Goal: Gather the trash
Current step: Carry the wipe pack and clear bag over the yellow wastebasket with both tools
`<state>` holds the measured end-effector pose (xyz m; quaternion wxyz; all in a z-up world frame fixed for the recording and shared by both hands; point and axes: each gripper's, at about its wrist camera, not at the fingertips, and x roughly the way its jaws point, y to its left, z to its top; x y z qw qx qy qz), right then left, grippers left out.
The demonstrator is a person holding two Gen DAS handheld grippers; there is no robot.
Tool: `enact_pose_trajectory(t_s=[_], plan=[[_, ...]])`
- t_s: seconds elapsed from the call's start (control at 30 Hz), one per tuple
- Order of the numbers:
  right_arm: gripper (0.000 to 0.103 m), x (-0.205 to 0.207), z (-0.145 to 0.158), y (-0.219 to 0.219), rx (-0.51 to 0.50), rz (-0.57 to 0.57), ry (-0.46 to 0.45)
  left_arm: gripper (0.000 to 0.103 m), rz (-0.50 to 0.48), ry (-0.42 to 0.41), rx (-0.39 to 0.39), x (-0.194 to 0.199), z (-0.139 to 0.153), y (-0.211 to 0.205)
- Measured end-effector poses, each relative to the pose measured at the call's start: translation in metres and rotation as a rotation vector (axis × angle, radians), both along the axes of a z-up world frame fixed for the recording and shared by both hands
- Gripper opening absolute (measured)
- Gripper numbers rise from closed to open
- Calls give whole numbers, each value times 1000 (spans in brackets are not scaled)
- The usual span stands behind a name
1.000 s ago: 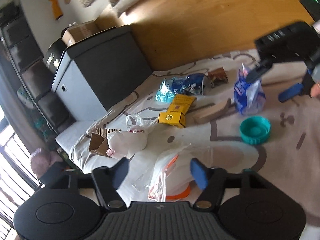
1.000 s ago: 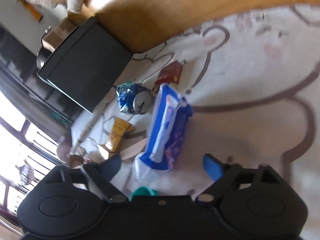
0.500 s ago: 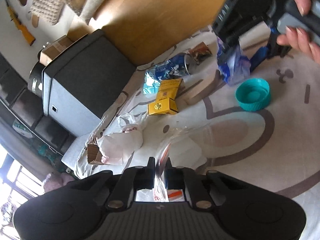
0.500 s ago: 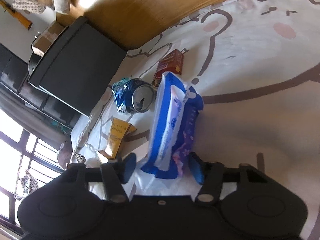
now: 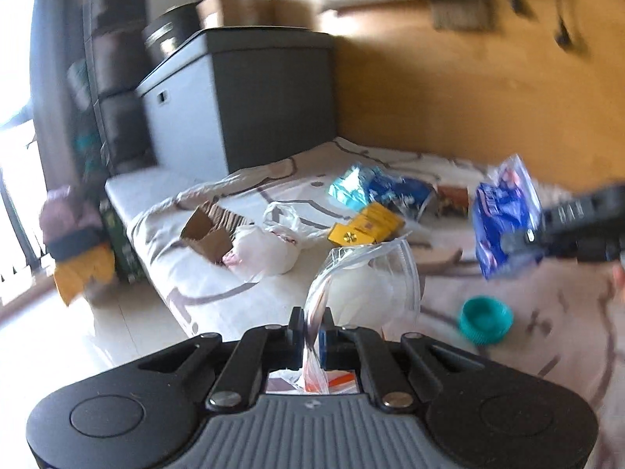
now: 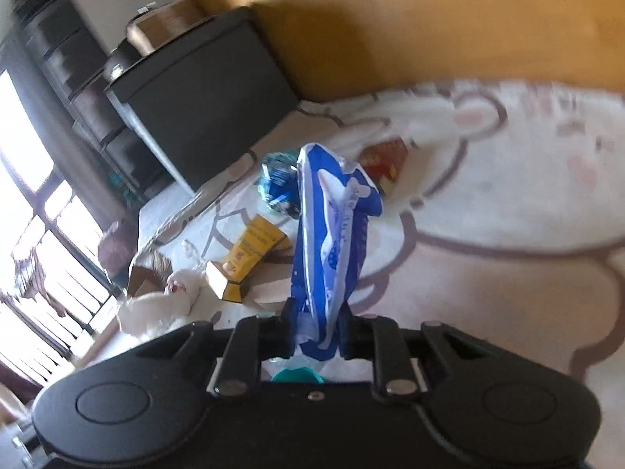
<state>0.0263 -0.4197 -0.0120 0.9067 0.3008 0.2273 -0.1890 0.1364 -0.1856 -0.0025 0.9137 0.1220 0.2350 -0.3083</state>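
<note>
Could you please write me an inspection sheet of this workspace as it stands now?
Surface: cartoon-print rug on a wooden floor.
Job's things: clear plastic bag; blue wipes pack, lifted.
Clutter: yellow box, teal lid, white tied bag, torn cardboard, blue wrappers.
Grippers: left gripper shut on the clear bag; right gripper shut on the wipes pack.
Cables: nothing seen.
Surroundings: dark storage box, window at left.
</note>
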Motion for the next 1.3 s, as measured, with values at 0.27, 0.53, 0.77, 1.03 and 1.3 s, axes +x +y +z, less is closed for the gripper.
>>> enact_pose_trajectory(t_s=[0.27, 0.53, 0.77, 1.03, 1.3], plan=[[19, -22, 31, 35, -162, 87, 19, 7, 98, 61, -108, -16, 22, 20], [19, -31, 44, 65, -239, 146, 83, 7, 160, 68, -133, -29, 37, 45], [19, -26, 47, 99, -314, 207, 134, 7, 206, 76, -129, -32, 43, 71], [19, -8, 49, 140, -332, 287, 132, 7, 283, 78, -120, -22, 41, 115], [19, 30, 39, 198, -365, 405, 156, 7, 355, 103, -95, 0, 29, 166]])
